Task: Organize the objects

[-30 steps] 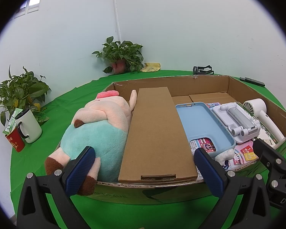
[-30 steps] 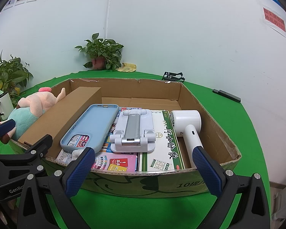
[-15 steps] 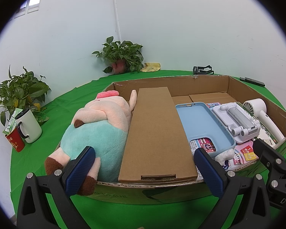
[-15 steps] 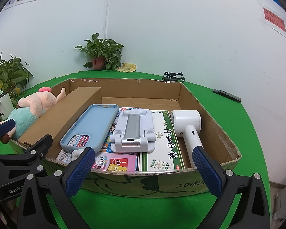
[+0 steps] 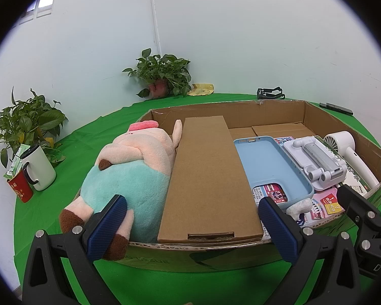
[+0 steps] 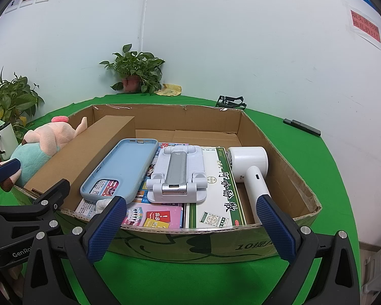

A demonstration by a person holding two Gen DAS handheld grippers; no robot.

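We find nothing changed over the last second: left gripper [image 5: 191, 225] and right gripper [image 6: 190, 227] remain wide open, empty, before the cardboard box [image 6: 165, 239]; the items lie inside it, packing seemingly finished.

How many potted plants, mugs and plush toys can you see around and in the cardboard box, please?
Potted plants: 2
Mugs: 2, one white, one red
Plush toys: 1, in the cardboard box
Total: 5
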